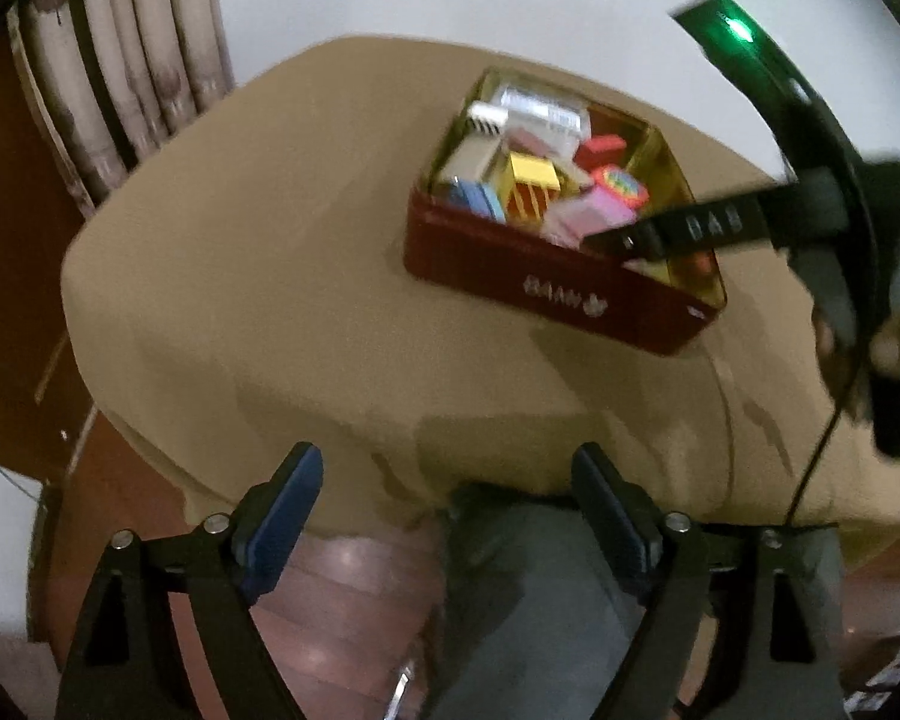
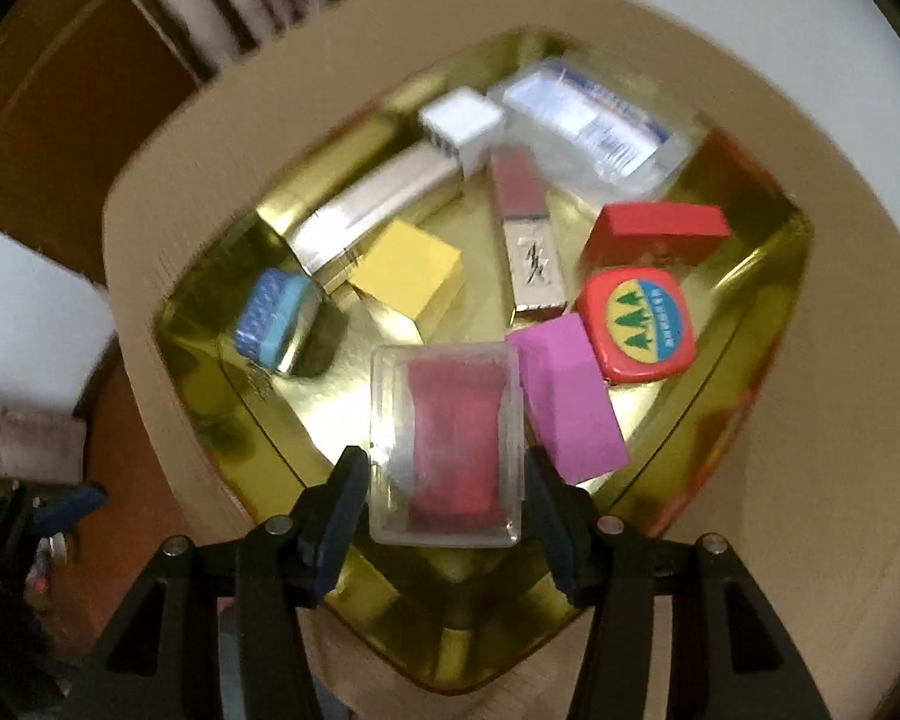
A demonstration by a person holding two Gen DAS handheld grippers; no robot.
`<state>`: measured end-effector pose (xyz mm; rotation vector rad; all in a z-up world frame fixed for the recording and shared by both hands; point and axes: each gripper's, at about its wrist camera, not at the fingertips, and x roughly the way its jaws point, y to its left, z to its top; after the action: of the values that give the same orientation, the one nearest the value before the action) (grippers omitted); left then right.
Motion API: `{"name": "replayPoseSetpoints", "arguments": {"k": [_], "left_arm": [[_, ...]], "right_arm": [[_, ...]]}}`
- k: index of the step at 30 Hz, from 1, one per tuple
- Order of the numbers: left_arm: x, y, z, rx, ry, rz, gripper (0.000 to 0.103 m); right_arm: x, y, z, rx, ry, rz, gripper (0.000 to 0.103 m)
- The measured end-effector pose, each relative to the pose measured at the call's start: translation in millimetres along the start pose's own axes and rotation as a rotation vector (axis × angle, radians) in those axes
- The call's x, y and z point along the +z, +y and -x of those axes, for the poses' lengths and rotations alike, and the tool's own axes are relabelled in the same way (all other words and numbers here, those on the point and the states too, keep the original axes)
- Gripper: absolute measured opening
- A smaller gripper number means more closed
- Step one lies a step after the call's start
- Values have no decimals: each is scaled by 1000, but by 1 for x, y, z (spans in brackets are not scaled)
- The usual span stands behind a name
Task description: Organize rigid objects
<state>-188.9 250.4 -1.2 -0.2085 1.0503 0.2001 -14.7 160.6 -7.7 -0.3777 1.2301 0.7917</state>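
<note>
**Over the tin: right gripper carrying a clear case, left gripper empty**

On the tan-covered surface [image 1: 258, 276] you have a red tin [image 1: 546, 288] with a gold interior, standing toward the far right. Your right gripper [image 2: 447, 480] points steeply down into the tin. Its blue pads sit against the two sides of a clear plastic case [image 2: 447, 444] with a red insert, so the jaws are about half open and closed on that case. The case hangs above the near part of the tin floor; whether it touches the floor cannot be told.

Inside the tin lie:
- a pink block [image 2: 570, 396], just right of the case;
- a red tape measure [image 2: 639, 324] beyond the pink block;
- a red block [image 2: 660, 228] farther right;
- a yellow box [image 2: 408, 270] near the centre;
- a blue item [image 2: 273, 324] at the left wall;
- a silver carton [image 2: 372, 204], a white cube [image 2: 462, 120], a lipstick-style tube [image 2: 528, 228] and a clear pack [image 2: 594, 120] at the far side.

Your left gripper [image 1: 447, 516] stands wide open over the near edge of the surface, well apart from the tin, with nothing between its pads.
</note>
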Motion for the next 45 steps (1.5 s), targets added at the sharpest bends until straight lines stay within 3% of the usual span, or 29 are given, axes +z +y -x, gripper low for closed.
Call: {"name": "replayPoseSetpoints", "arguments": {"k": [3,5,7,8,9,10,11,17,22,25,29,35,39,45], "left_arm": [[6,3,4,31,-53,-34,84],[11,6,7,45,-88,-56,84],[18,9,10,66,-129,-76,84],[21,10,10,67,-140,-80,84],[25,12,11,67,-157,-82,84],[28,13,11,66,-166,-82,84],[30,13,11,63,-178,-82,84],[40,12,14,32,-231,-82,84],[42,2,21,30,-280,-116,84],[43,-3,25,24,-302,-128,84],[45,-9,27,11,-322,-139,84],[45,-13,29,-5,-356,-153,84],[48,-14,30,-19,-372,-164,84],[52,-17,27,-32,-379,-192,84]], "right_arm": [[-14,-9,18,-22,-143,-63,54],[-34,-13,43,-30,-317,-143,54],[-55,-8,74,-112,-480,-182,54],[-70,-2,87,-194,-577,-215,55],[-80,4,94,-248,-637,-245,59],[-93,8,103,-299,-703,-283,69],[-98,9,107,-312,-726,-301,74],[-112,12,122,-438,-775,-426,78],[-116,19,116,-448,-766,-455,78],[-118,31,114,-489,-792,-431,78],[-119,51,122,-624,-831,-354,78],[-113,75,129,-794,-797,-286,79],[-120,77,142,-697,-860,-286,80],[-120,63,138,-633,-879,-341,80]]}}
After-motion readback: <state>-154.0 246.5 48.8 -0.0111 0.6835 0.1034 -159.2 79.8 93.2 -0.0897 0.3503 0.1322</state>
